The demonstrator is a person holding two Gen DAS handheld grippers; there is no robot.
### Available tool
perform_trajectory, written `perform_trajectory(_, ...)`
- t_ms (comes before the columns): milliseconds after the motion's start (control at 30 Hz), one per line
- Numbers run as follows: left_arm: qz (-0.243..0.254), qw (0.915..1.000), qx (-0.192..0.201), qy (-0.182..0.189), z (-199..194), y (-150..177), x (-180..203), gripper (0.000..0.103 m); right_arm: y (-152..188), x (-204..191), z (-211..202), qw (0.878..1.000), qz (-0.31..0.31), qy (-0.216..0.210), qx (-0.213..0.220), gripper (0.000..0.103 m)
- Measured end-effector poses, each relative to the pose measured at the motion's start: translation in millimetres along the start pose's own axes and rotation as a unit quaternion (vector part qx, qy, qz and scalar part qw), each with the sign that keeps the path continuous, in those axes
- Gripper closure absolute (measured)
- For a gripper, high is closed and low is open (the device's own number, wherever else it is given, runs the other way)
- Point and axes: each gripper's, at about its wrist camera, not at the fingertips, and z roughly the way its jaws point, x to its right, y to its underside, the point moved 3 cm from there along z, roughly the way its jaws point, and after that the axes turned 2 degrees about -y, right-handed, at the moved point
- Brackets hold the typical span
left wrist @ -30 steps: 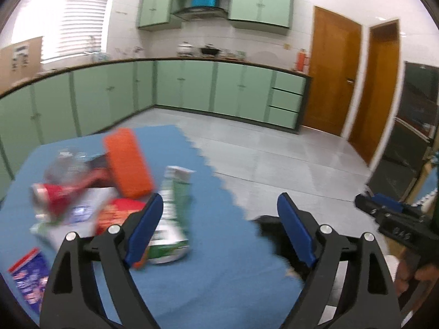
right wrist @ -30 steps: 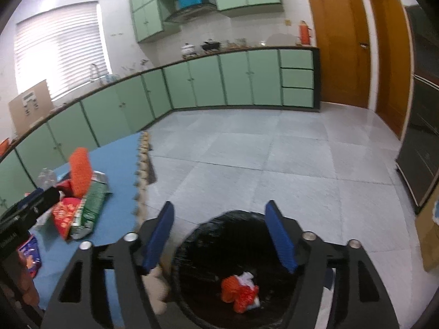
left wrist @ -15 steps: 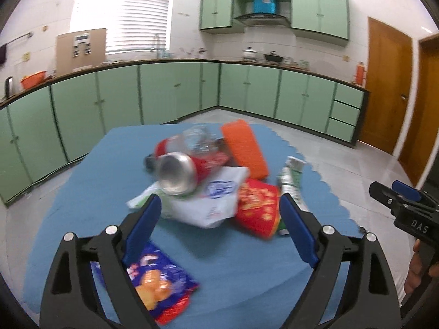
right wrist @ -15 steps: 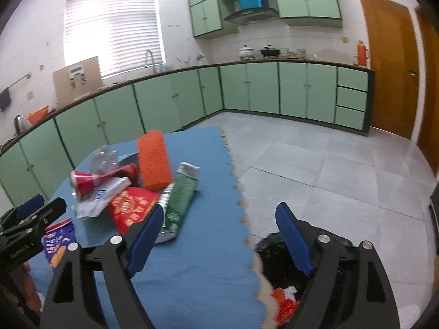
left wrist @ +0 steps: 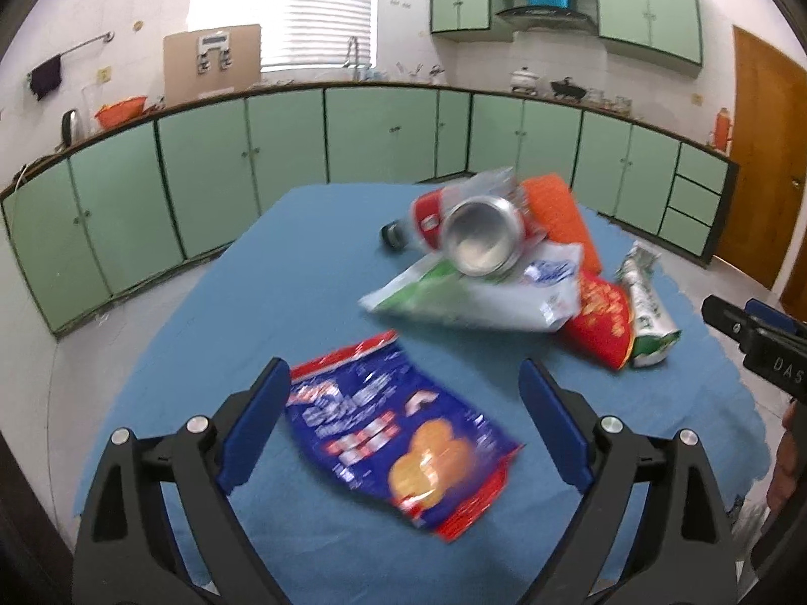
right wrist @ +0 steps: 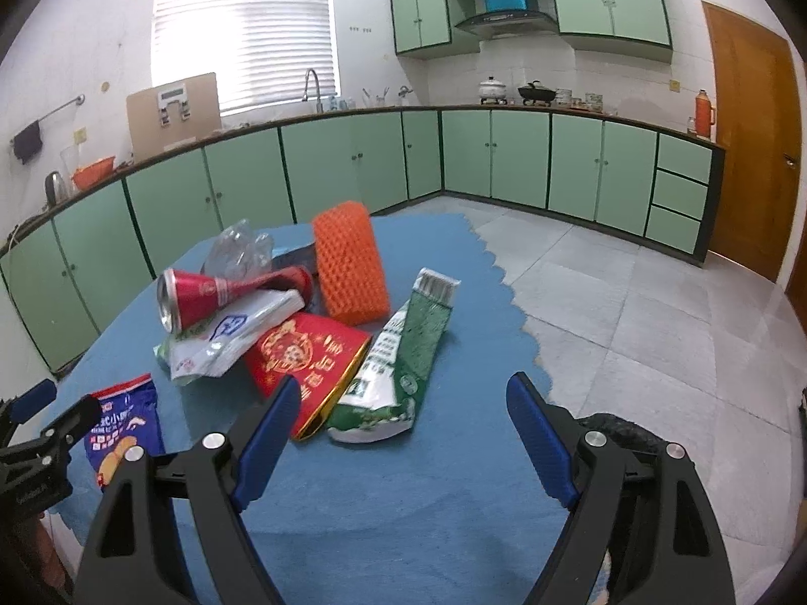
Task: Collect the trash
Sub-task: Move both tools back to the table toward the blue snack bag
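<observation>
Left tool (left wrist: 403, 423) jaws opening, empty, over the blue snack packet (left wrist: 398, 433) lying flat on the blue surface (left wrist: 282, 272). Right tool (right wrist: 398, 433) spread, empty, near the green pouch (right wrist: 398, 368). Pinch the packet's raised edge, not its flat middle; bin (right wrist: 620, 428) sits beside the surface.

Left wrist cam sits low over the near-left of the blue mat (left wrist: 282, 272), pitched down, close on the blue snack bag (left wrist: 398, 433). Right wrist cam sits further right and back, also pitched down, facing the trash pile's red packet (right wrist: 307, 353). Both share mat, pile, green cabinets (right wrist: 353, 161); each catches the other gripper at frame edge.
</observation>
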Motion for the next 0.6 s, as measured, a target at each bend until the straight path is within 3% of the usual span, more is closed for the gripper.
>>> perform_trajectory(200, -0.028, 0.9991, -0.032, 0.009, 11.1, 16.0, -4.8, 0.013, 4.2, -8.0, 4.8, 1.000, -0.013, 0.002, -0.010, 0.021)
perform_trajectory(600, -0.038, 0.9950, -0.088, 0.026, 34.8, 40.6, -3.1, 0.012, 5.6, -18.0, 5.5, 0.999, -0.036, 0.003, -0.013, 0.021)
